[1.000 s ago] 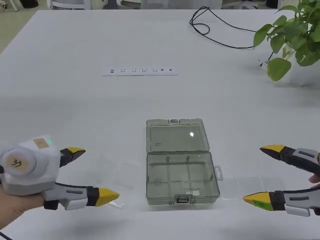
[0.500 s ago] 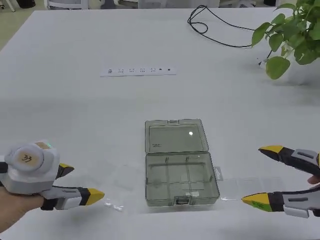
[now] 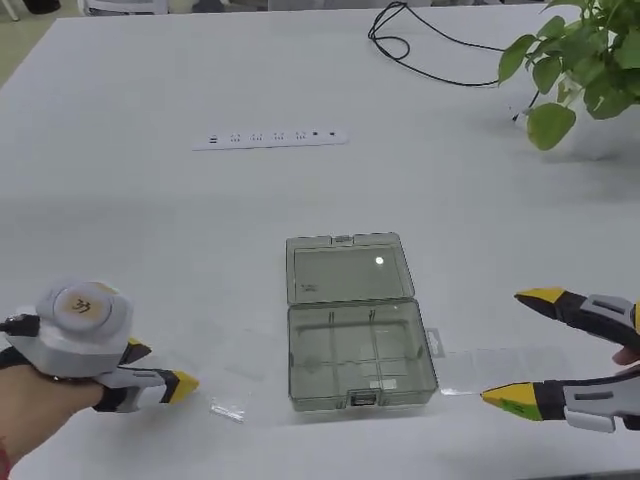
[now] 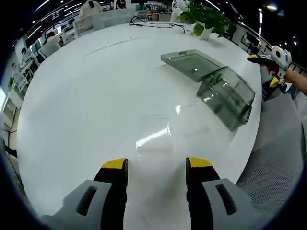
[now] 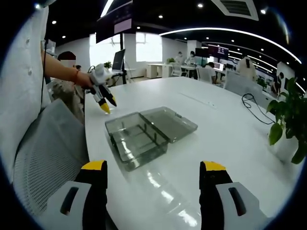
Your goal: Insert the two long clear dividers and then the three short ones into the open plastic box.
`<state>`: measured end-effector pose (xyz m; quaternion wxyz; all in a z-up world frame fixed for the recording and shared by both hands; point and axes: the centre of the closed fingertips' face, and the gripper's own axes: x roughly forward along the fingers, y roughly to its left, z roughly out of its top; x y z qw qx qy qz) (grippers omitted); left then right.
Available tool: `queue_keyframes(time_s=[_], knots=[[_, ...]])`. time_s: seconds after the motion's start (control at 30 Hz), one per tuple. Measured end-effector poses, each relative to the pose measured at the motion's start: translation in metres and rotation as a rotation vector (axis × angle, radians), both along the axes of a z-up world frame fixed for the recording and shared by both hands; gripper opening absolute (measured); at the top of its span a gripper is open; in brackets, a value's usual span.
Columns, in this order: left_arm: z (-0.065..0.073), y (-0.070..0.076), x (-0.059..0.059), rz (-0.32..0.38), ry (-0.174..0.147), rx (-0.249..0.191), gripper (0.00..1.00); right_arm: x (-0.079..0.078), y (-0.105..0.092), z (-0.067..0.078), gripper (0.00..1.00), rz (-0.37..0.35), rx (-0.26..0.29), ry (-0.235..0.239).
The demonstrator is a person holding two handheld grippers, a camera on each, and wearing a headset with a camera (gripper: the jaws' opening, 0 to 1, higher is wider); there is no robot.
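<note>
My left gripper (image 3: 162, 368), jaws parted and empty like the right gripper (image 3: 520, 347), has descended toward an apparent clear divider (image 4: 153, 140) for pickup.

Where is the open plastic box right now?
In the head view the open plastic box lies between the left gripper and the right gripper, its lid flat behind it, the power strip farther back.

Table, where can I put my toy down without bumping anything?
The big bare patch between the strip and the box is free, and so is the far left. It is crowded beside the box: clear dividers lie on its left and right, by the left gripper and right gripper.
</note>
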<state>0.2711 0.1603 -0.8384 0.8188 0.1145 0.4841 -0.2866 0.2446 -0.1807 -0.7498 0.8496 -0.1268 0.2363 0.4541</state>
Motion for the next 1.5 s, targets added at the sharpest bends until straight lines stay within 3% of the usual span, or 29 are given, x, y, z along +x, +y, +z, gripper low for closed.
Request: queue_keyframes(time_s=[0.1,0.2,0.43,1.1,1.5], knots=[[-0.0039,0.003,-0.0027,-0.013,0.012,0.037,0.44,0.0004,-0.0008,-0.0004,0.8,-0.001,0.002,-0.002],[-0.0063,0.0013,-0.0048,-0.012,0.022,0.033,0.44,0.0002,0.0001,0.0002,0.8,-0.003,0.003,-0.004],[-0.008,0.0051,-0.0036,-0.041,-0.001,0.113,0.39,-0.0016,0.0038,0.0008,0.8,-0.002,0.009,-0.006],[-0.0092,0.0066,-0.0024,0.003,0.068,0.148,0.32,-0.0055,0.0062,-0.0001,0.79,-0.007,0.01,-0.007],[-0.0088,0.0077,-0.0008,0.044,0.081,0.089,0.32,-0.0056,0.0073,-0.0011,0.79,-0.008,0.01,-0.005]])
